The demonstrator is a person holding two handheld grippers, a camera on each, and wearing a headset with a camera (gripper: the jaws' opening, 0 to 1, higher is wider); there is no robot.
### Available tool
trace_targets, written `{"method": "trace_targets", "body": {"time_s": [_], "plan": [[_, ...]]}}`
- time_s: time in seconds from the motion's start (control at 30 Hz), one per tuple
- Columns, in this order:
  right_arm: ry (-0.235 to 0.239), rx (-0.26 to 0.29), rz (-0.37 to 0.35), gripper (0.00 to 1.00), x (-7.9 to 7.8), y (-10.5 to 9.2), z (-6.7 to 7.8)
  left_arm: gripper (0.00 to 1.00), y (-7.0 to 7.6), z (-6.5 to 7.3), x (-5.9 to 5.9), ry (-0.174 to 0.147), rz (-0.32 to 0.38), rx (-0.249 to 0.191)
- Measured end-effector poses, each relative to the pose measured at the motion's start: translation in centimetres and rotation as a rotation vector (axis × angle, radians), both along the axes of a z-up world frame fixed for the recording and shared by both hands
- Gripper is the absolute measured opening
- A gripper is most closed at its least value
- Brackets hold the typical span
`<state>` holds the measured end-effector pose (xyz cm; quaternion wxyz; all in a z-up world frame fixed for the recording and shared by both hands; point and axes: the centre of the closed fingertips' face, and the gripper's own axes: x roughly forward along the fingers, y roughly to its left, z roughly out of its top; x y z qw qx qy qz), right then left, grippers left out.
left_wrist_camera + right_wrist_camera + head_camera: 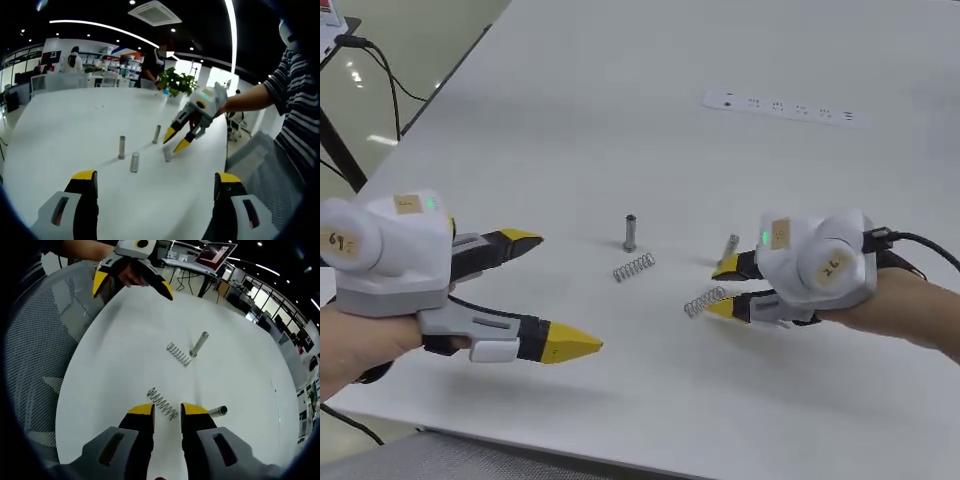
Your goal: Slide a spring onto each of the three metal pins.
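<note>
1. The right tongs [167, 409] are hanging low over the desk [620, 120] with the jaws spread only a little, pinching nothing. The near spring [162, 404] is lying flat, its end just ahead of the gap between the tips
2. The step in hand, as I am judging it, is picking that spring up. Closing gently across the coils near one end should be sparing them from crushing and leaving the other end free to meet a pin
3. The second pin [730, 247] is sitting at one o'clock of that spring in the head view, just beside the upper jaw. I cannot tell whether it is standing square or leaning, so steadying it first is looking wise
4. The left tongs [545, 292] are hovering at nine o'clock of the work, jaws spread wide and holding nothing, so they are looking free to brace a pin
5. The upright pin [630, 232] is standing bare near the middle of the desk, and the far spring [634, 267] is lying at its six o'clock — near it but apart
6. A white power strip [785, 108] is lying well apart towards one o'clock, out of the way. Nothing is standing between the right tongs and the near spring
7. The likely risks are the spring rolling out of the pinch — and a jaw knocking the second pin while closing
</note>
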<state>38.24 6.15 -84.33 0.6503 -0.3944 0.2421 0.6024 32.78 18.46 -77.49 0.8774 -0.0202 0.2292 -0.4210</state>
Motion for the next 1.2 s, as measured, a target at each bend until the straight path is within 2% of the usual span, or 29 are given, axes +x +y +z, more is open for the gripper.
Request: {"method": "trace_targets", "body": {"time_s": [0.27,0.47,0.5,0.53,0.6,0.77,0.9,1.03,1.2], "plan": [[0.029,-0.033,0.018,0.15,-0.1,-0.1,-0.9,0.93,0.4,-0.2,-0.1,0.004,0.007,0.000],[0.067,-0.064,0.019,0.10,-0.6,-0.3,-1.9,0.93,0.5,-0.2,-0.2,0.008,0.010,-0.001],[0.083,-0.013,0.019,0.08,-0.7,0.4,-1.5,0.92,0.5,-0.3,-0.2,0.009,0.010,0.000],[0.126,0.006,-0.024,0.08,-0.9,0.3,-1.4,0.92,0.5,-0.3,-0.2,0.010,0.008,0.001],[0.165,0.018,-0.046,0.08,-1.1,0.1,-1.4,0.92,0.3,-0.4,-0.3,0.012,0.001,0.001],[0.132,-0.004,-0.042,0.08,-1.3,-0.3,-1.4,0.91,-0.5,-0.3,-0.4,0.014,-0.023,0.004],[0.128,0.016,-0.049,0.08,-1.5,-0.6,-0.6,0.90,-1.2,-0.1,-0.3,0.009,-0.044,0.004],[0.117,0.033,-0.053,0.08,-1.5,-0.9,0.4,0.89,-2.0,0.0,-0.3,0.009,-0.070,0.005],[0.105,0.065,-0.066,0.08,-1.5,-1.4,2.5,0.87,-3.1,0.2,-0.2,0.008,-0.109,0.007]]}}
